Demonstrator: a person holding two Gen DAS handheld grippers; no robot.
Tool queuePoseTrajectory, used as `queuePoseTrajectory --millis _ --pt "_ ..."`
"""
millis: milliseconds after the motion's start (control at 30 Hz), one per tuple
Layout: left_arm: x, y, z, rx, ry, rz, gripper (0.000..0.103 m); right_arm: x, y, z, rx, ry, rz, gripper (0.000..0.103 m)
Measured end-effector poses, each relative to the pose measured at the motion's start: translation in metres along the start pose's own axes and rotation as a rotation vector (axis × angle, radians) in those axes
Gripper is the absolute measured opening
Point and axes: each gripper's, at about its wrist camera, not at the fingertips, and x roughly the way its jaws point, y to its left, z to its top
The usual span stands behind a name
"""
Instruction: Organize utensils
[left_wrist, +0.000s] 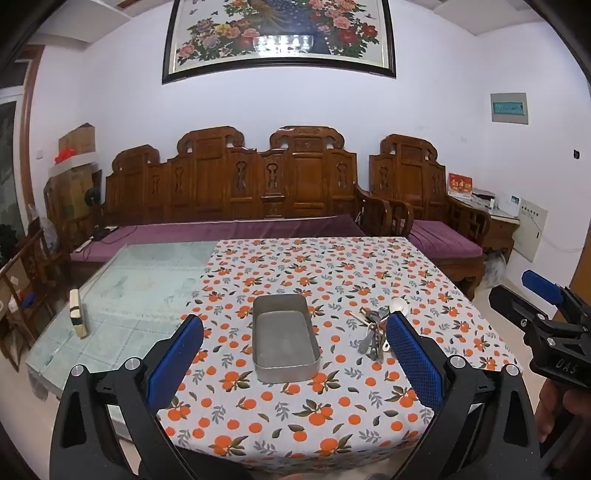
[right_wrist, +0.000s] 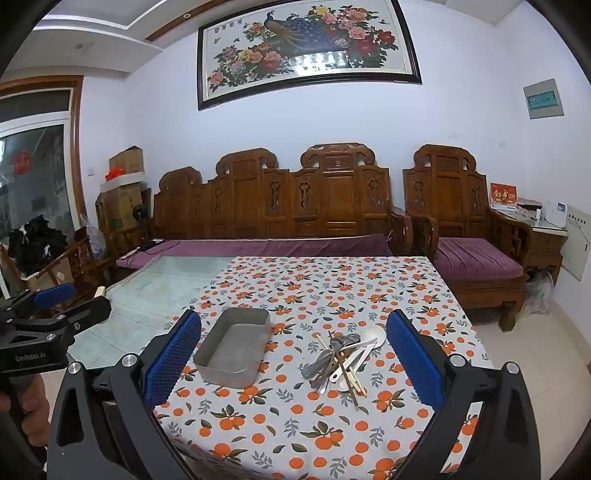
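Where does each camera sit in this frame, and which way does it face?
Left wrist: on the left gripper, facing the rectangular grey metal tray on the orange-patterned tablecloth; its blue-padded jaws stand open, the right gripper at the right edge.
Right wrist: on the right gripper, facing the pile of mixed spoons and chopsticks; jaws open, the left gripper and a hand at the left edge.
Shared: tray, utensil pile, tablecloth, carved wooden sofa.

We see a matt, brushed metal tray (right_wrist: 232, 349) on a printed cloth tablecloth (right_wrist: 332, 288), shiny metal and white plastic utensils (right_wrist: 343, 360), a glossy glass tabletop (left_wrist: 147, 280), and blue textured gripper pads (left_wrist: 413, 354).
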Motion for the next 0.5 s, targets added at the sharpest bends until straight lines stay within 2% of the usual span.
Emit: queuePoseTrajectory --millis 300,500 --pt "0.0070 0.0012 0.0003 0.003 0.012 0.000 0.095 -0.0011 0.0007 0.0005 -0.003 -0.002 0.000 0.100" --pt "0.0001 -0.0006 -0.0006 0.006 -0.008 0.006 0.095 -0.0005 0.0003 0.0004 -0.001 -0.001 0.001 0.100"
